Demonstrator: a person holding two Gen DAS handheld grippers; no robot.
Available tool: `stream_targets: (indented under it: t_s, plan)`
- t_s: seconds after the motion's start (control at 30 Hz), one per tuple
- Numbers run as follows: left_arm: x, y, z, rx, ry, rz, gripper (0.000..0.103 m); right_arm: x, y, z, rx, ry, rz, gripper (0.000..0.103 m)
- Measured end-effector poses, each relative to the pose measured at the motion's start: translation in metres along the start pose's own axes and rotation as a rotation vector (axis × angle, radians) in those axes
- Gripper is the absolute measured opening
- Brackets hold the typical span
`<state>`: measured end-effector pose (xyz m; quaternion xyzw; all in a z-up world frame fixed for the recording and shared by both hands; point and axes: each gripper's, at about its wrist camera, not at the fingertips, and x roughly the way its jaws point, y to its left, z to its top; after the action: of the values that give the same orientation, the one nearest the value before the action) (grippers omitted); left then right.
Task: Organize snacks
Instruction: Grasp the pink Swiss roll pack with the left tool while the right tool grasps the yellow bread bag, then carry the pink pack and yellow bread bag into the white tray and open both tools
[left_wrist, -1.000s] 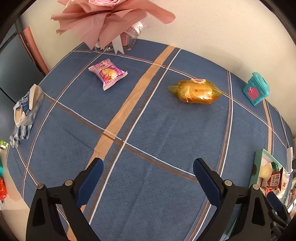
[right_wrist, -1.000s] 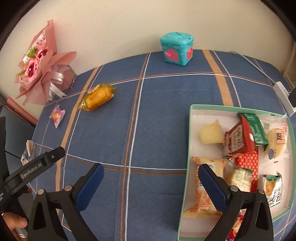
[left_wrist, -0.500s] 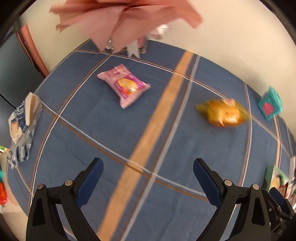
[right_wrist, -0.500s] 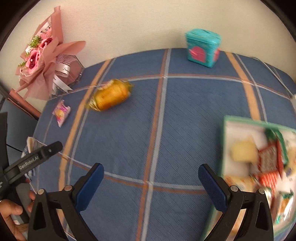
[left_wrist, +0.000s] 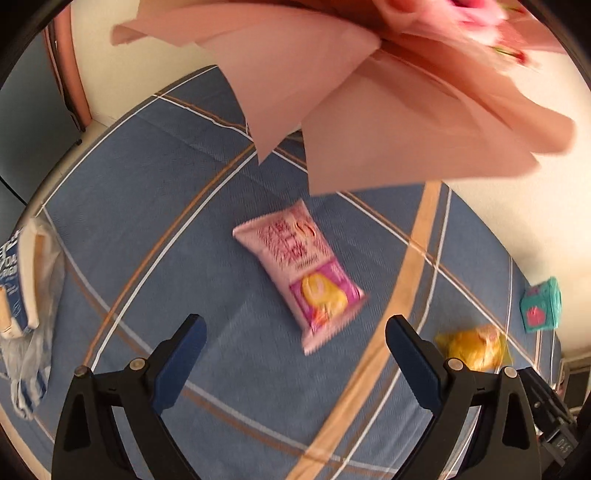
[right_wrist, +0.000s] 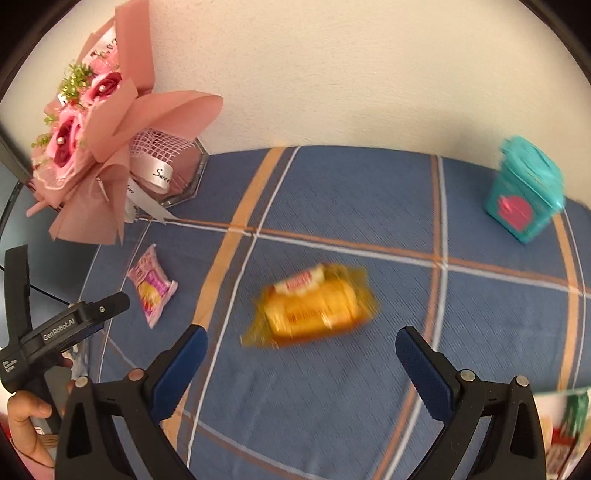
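While both tongs are held wide and empty, the left tongs (left_wrist: 295, 343) are faced by the pink snack packet (left_wrist: 300, 273), lying diagonally; the yellow packet (right_wrist: 314, 306) lies crosswise before the right tongs (right_wrist: 301, 349).

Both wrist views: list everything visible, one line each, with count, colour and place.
pink snack packet: 1, pink with yellow picture, flat on the cloth ahead of the left gripper
yellow snack packet: 1, yellow-orange, on the cloth ahead of the right gripper
teal box: 1, teal with pink front, near the wall
bouquet: 1, pink wrap, by the wall
tablecloth: 1, blue with orange and white stripes
blue-white bag: 1, cloth's left edge
left gripper: 1, black with blue pads, jaws open
right gripper: 1, same colours, jaws open
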<state>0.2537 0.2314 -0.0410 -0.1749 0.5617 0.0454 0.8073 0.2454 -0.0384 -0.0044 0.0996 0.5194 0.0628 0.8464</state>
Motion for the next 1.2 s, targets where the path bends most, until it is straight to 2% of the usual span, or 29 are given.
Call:
stream_targets:
  t_s: [0.1, 0.23, 0.3, 0.5, 0.57, 0.73, 0.93, 1.07, 1.2]
  plan:
    - [0.015, 0.001, 0.009, -0.015, 0.005, -0.002, 0.097, 0.018, 0.008, 0.008, -0.027, 0.026, -0.015, 0.103]
    - [0.032, -0.002, 0.015, 0.0, 0.016, 0.007, 0.096, 0.035, 0.015, 0.011, -0.099, 0.043, -0.096, 0.103]
    - [0.036, -0.001, 0.019, -0.002, 0.015, 0.001, 0.096, 0.041, 0.014, 0.011, -0.113, 0.057, -0.105, 0.103]
    - [0.05, -0.007, 0.026, -0.001, 0.025, -0.005, 0.076, 0.055, 0.007, 0.008, -0.106, 0.082, -0.123, 0.098]
    - [0.054, -0.011, 0.028, 0.004, 0.028, -0.02, 0.061, 0.056, 0.004, 0.007, -0.111, 0.089, -0.133, 0.088]
    - [0.053, -0.023, 0.021, 0.023, 0.029, -0.006, 0.039, 0.057, -0.006, -0.002, -0.1, 0.107, -0.142, 0.075]
    - [0.044, -0.036, -0.002, 0.029, 0.05, 0.017, 0.037, 0.052, -0.019, -0.016, -0.055, 0.111, -0.119, 0.067]
    - [0.039, -0.042, -0.023, 0.008, 0.048, -0.008, 0.037, 0.042, -0.025, -0.025, -0.041, 0.106, -0.092, 0.056]
    - [0.034, -0.052, -0.043, -0.003, 0.04, -0.037, 0.037, 0.033, -0.026, -0.035, -0.054, 0.097, -0.092, 0.053]
